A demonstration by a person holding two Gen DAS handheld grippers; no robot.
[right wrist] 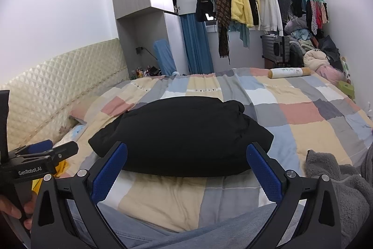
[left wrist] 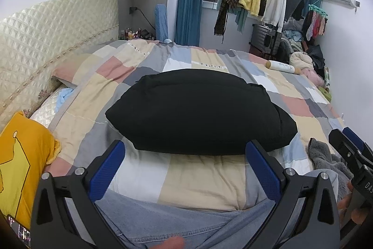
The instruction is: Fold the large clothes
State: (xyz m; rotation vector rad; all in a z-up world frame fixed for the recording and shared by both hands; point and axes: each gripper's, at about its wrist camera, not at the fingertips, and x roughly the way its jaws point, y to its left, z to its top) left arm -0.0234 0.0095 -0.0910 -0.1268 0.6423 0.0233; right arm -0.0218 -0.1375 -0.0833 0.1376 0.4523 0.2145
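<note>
A black garment (left wrist: 198, 111) lies folded into a thick rectangular bundle on the patchwork quilt (left wrist: 205, 183); it also shows in the right wrist view (right wrist: 184, 134). My left gripper (left wrist: 185, 163) is open and empty, held just short of the bundle's near edge. My right gripper (right wrist: 186, 165) is open and empty too, just short of the same edge. Each gripper shows at the side of the other's view: the right gripper (left wrist: 349, 148), the left gripper (right wrist: 46, 151).
A yellow garment (left wrist: 21, 165) lies at the left of the bed, a grey fleece garment (right wrist: 333, 181) at the right. A cream bolster (right wrist: 289, 72) lies at the far edge. Quilted headboard (left wrist: 46, 39) on the left. Hanging clothes (right wrist: 242, 1) and a suitcase (right wrist: 275, 48) stand beyond.
</note>
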